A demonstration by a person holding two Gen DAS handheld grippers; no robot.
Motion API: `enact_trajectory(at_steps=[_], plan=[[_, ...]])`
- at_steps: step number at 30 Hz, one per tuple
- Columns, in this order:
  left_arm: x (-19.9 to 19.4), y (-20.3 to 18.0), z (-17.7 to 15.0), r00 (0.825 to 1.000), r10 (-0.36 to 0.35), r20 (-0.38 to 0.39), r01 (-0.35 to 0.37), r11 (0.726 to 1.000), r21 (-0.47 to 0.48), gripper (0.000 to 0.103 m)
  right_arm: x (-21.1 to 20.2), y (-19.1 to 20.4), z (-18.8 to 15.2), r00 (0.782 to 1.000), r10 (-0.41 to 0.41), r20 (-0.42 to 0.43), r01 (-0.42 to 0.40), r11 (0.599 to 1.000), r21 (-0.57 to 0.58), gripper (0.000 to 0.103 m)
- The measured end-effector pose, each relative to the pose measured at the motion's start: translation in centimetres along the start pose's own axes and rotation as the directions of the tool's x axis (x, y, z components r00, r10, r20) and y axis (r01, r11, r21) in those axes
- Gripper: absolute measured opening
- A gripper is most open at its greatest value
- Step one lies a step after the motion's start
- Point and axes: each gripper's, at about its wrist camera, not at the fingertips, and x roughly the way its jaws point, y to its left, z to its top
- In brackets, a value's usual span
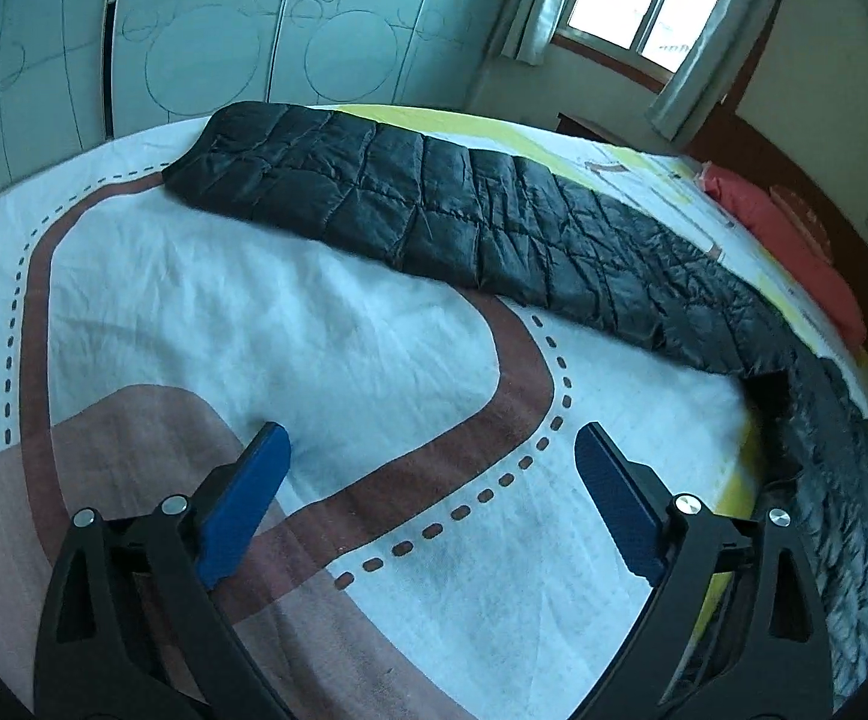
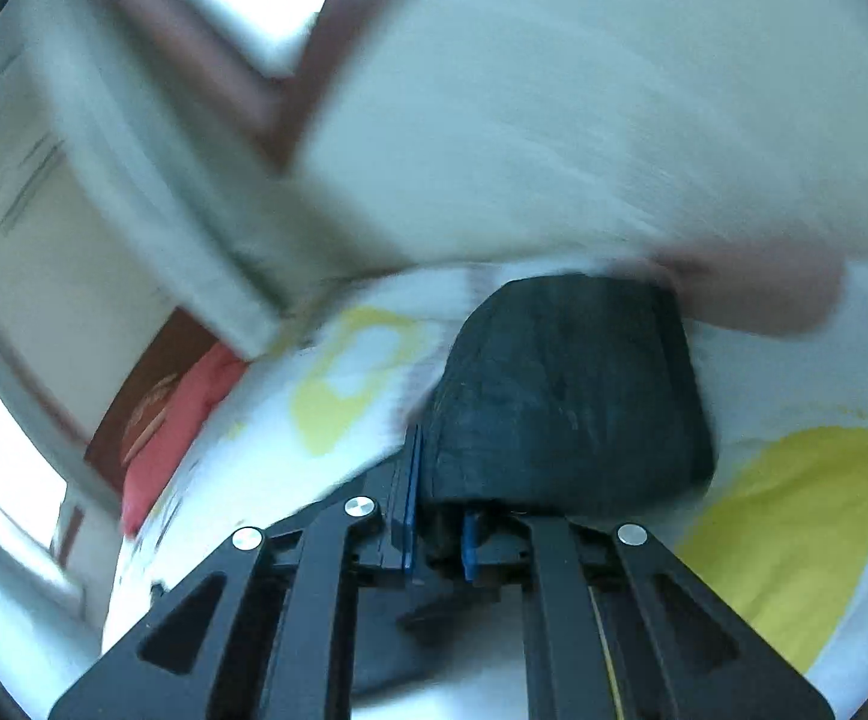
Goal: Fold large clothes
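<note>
right gripper (image 2: pixel 440 516) pinches the black puffy coat (image 2: pixel 566 396) tight, left gripper (image 1: pixel 434 480) hangs wide open over the bed sheet (image 1: pixel 254 312), so 1 quick pull could slip the coat loose.

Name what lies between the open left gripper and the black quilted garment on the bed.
Only bare bedsheet between left gripper and black quilted garment, shown in the left wrist view.
</note>
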Motion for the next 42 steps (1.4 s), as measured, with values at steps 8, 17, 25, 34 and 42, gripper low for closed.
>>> enact_trajectory(at_steps=[8,17,25,34,42], plan=[[0.1,-0.1,0.3,1.0,0.0,-0.008,0.0,1.0,0.012,0.1,-1.4,18.8,-6.6,0.969,0.216,-0.119,-0.243,0.924,-0.296,0.011],[0.2,1.3,0.5,1.0,0.019,0.006,-0.019,1.0,-0.001,0.1,-0.8,35.5,-20.7,0.885,0.309,-0.348,-0.45,0.763,-0.465,0.011],[0.3,1.1,0.1,0.999,0.03,0.022,-0.03,0.999,0.015,0.101,0.8,43.1,-33.3,0.81,0.228,-0.54,-0.543,0.64,-0.543,0.011],[0.5,0.6,-0.1,0.998,0.058,0.023,-0.059,0.998,0.038,0.101,1.9,43.9,-41.1,0.816,-0.003,-0.578,-0.526,0.412,-0.744,0.029],[0.6,0.6,-0.1,0.998,0.059,0.022,-0.06,0.997,0.039,0.101,-0.7,43.4,-38.8,0.777,0.104,-0.621,-0.592,0.457,-0.664,0.061]])
